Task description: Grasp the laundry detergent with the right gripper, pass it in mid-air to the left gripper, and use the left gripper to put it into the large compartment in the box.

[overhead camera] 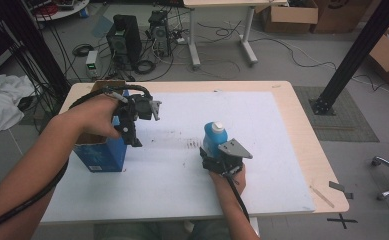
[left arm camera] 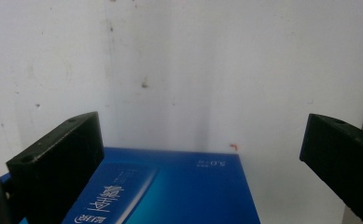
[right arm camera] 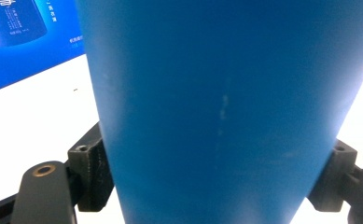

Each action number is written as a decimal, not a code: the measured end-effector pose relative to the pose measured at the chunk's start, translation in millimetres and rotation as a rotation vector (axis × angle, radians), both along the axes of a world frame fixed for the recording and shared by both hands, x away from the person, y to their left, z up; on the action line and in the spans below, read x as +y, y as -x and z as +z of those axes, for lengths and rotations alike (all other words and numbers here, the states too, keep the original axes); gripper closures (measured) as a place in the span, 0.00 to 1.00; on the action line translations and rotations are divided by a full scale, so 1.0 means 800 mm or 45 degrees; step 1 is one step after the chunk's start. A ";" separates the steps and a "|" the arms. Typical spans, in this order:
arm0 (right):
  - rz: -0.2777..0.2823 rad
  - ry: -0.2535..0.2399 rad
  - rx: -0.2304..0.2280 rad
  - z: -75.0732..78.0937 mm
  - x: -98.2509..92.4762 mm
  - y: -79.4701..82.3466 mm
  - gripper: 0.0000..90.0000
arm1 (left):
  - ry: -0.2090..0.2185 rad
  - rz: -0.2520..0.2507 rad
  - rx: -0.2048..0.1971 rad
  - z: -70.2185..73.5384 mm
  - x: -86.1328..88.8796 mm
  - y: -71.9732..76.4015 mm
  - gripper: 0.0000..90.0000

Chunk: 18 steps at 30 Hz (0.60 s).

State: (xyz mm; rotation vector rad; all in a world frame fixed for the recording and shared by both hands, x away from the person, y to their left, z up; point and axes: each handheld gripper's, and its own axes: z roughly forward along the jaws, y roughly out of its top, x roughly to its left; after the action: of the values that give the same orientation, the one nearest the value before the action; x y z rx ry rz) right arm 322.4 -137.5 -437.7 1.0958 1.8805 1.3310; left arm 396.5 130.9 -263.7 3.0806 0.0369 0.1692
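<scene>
Two bare forearms, no sleeves showing, carry black handheld tools. The left gripper (overhead camera: 134, 127) is matte black with a thick black cable looping over it and a pale grey fitting. The right gripper (overhead camera: 217, 159) wears a grey three-cornered plate; its blocky black jaws show recessed screw holes.

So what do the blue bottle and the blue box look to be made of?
Blue bottle: probably plastic, matte; its smooth, even blue wall shows faint scuffs in the right gripper view, and it has a white cap. Blue box: likely printed cardboard, slightly glossy; brown flaps at its open top, white lettering on its face in the left gripper view.
</scene>
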 end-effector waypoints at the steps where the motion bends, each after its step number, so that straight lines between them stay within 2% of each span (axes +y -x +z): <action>1: 0.001 0.000 0.002 0.000 0.000 0.000 0.24 | 0.000 0.002 -0.001 0.000 0.000 0.000 0.00; 18: -0.011 0.005 -0.002 -0.001 0.000 0.001 0.31 | -0.001 -0.003 0.001 -0.002 -0.002 0.000 0.00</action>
State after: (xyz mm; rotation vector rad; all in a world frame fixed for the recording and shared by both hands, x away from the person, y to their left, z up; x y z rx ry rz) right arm 321.5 -137.7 -438.3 1.0993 1.8744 1.3228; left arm 396.5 129.4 -265.2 3.0815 0.0333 0.1674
